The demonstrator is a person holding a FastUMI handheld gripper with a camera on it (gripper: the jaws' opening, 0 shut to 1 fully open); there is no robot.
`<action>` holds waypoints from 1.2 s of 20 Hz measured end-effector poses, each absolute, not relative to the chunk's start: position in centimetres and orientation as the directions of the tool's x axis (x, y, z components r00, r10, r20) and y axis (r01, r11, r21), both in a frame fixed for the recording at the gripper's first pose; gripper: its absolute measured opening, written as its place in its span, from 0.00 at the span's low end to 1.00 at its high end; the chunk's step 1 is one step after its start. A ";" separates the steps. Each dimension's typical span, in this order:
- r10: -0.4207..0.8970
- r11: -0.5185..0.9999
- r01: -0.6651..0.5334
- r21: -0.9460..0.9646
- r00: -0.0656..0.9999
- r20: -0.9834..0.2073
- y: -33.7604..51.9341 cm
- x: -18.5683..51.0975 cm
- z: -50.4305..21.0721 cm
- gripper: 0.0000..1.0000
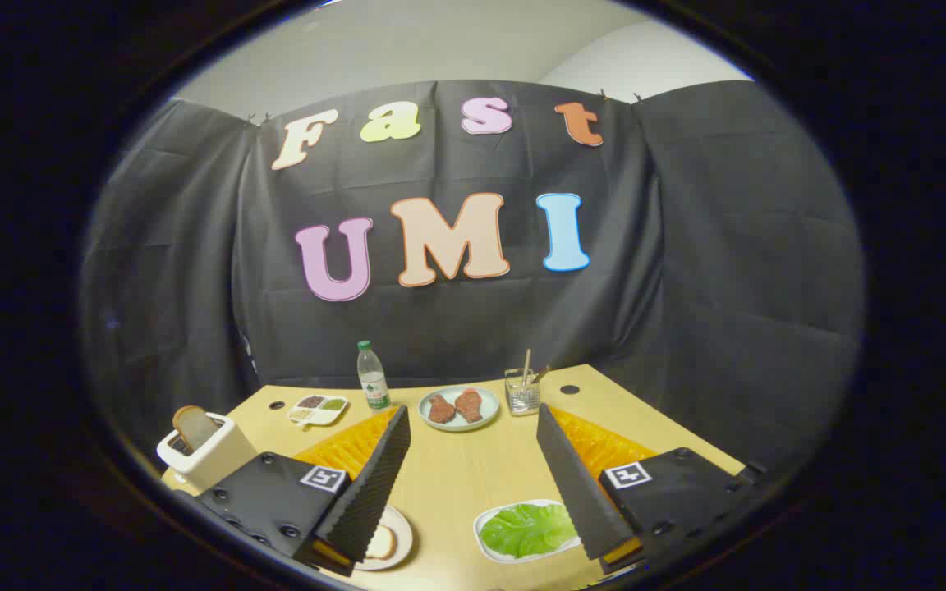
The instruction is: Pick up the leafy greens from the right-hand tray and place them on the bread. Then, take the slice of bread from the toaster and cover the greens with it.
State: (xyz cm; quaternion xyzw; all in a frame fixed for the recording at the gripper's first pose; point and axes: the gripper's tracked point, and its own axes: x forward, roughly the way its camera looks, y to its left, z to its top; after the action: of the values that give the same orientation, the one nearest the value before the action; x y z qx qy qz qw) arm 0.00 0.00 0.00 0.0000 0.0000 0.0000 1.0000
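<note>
Gripper (473, 476) fingers spread wide, holding nothing, above the tabletop (456, 476). Lettuce leaf (527, 529) lies on its white tray (485, 525) touching the right finger's inner edge. Bread slice (380, 542) sits on a plate (399, 538) under the left finger. Toaster (206, 453), far left of the lettuce, holds another slice (194, 427).
</note>
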 end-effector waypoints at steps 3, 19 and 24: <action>0.000 1.000 0.000 0.002 1.000 -0.004 0.5 0.3 -0.3 0.98; 0.013 1.000 -0.012 0.015 0.997 -0.082 1.1 1.9 -4.0 0.98; 0.027 1.000 -0.028 -0.002 0.984 -0.175 0.2 3.0 -7.6 0.98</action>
State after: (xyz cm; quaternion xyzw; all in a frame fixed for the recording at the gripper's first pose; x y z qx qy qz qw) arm 2.96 0.15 -7.56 -0.0023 0.0877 0.0138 0.9961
